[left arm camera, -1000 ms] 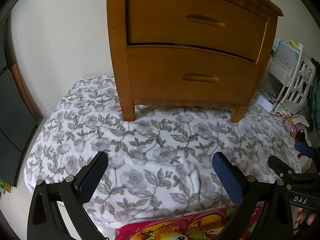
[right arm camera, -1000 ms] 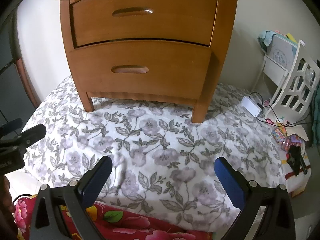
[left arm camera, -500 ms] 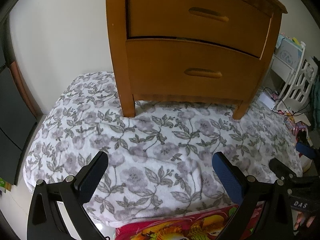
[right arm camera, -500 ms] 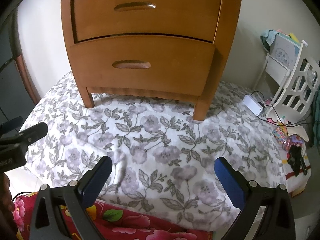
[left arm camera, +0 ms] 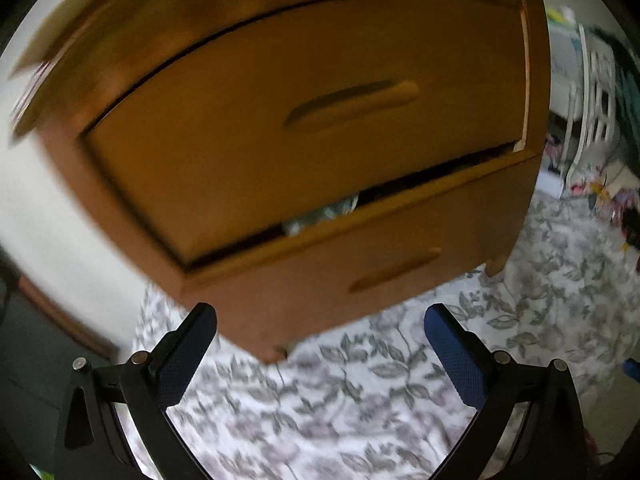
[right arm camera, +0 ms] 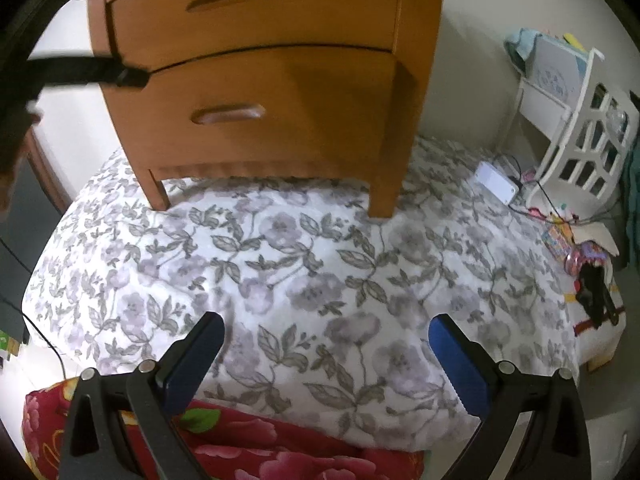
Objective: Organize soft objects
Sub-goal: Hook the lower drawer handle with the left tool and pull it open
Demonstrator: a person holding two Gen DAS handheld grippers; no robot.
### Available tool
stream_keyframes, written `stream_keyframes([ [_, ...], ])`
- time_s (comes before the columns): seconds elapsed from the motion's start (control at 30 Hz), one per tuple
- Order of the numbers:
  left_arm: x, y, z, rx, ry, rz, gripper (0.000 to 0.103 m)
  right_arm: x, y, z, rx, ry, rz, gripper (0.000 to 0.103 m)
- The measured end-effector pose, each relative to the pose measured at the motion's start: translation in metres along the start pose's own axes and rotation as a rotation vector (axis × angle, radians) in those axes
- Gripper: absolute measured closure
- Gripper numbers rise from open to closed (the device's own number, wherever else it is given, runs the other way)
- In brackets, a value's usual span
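A white blanket with a grey floral print point(right arm camera: 304, 276) lies spread on the floor under a wooden two-drawer nightstand point(right arm camera: 272, 80). It also shows in the left wrist view point(left arm camera: 360, 392). A red floral cloth point(right arm camera: 248, 444) lies at its near edge. My left gripper point(left arm camera: 320, 328) is open and empty, raised close to the nightstand point(left arm camera: 312, 140), whose lower drawer point(left arm camera: 392, 268) stands slightly ajar with a bit of pale fabric point(left arm camera: 324, 216) showing in the gap. My right gripper point(right arm camera: 326, 338) is open and empty above the blanket. The left gripper's arm point(right arm camera: 80, 74) reaches the nightstand's left edge.
A white openwork rack point(right arm camera: 580, 136) stands at the right with a white power strip point(right arm camera: 496, 182), cables and small colourful items point(right arm camera: 576, 248) on the floor. A white wall is behind the nightstand. A dark panel point(right arm camera: 24, 216) is at the left.
My left gripper has risen and moved in close to the nightstand's drawers, tilting; its view is blurred. My right gripper has shifted a little toward the right.
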State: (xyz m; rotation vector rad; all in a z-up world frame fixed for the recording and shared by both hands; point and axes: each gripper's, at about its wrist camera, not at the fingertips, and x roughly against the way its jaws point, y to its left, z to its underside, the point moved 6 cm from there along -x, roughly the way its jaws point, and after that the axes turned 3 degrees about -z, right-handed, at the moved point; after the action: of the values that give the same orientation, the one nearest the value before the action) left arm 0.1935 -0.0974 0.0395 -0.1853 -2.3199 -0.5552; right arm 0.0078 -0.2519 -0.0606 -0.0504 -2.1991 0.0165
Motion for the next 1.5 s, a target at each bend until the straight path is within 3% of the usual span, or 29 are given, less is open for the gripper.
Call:
stream_keyframes([
  [0.27,-0.051,-0.023,-0.027,-0.116,0.084,-0.011,0.001,-0.020,-0.022,0.009,-0.054,0.058,0.005,0.000],
  [0.4,-0.064,-0.029,-0.033,-0.165,0.111,-0.019,0.009,-0.028,-0.025,0.011,-0.063,0.075,-0.003,0.000],
  [0.7,-0.081,-0.039,-0.036,-0.228,0.171,-0.011,0.015,-0.042,-0.022,0.014,-0.057,0.102,-0.025,0.000],
  [0.97,-0.084,-0.052,-0.025,-0.372,0.203,-0.019,0.015,-0.047,-0.023,0.016,-0.067,0.115,-0.034,0.000],
  [1.23,-0.085,-0.056,-0.024,-0.360,0.244,0.081,0.015,-0.047,-0.024,0.016,-0.082,0.115,-0.035,0.000],
  [1.5,-0.072,-0.062,-0.007,-0.347,0.225,0.101,0.015,-0.040,-0.025,0.016,-0.081,0.110,-0.032,0.000],
])
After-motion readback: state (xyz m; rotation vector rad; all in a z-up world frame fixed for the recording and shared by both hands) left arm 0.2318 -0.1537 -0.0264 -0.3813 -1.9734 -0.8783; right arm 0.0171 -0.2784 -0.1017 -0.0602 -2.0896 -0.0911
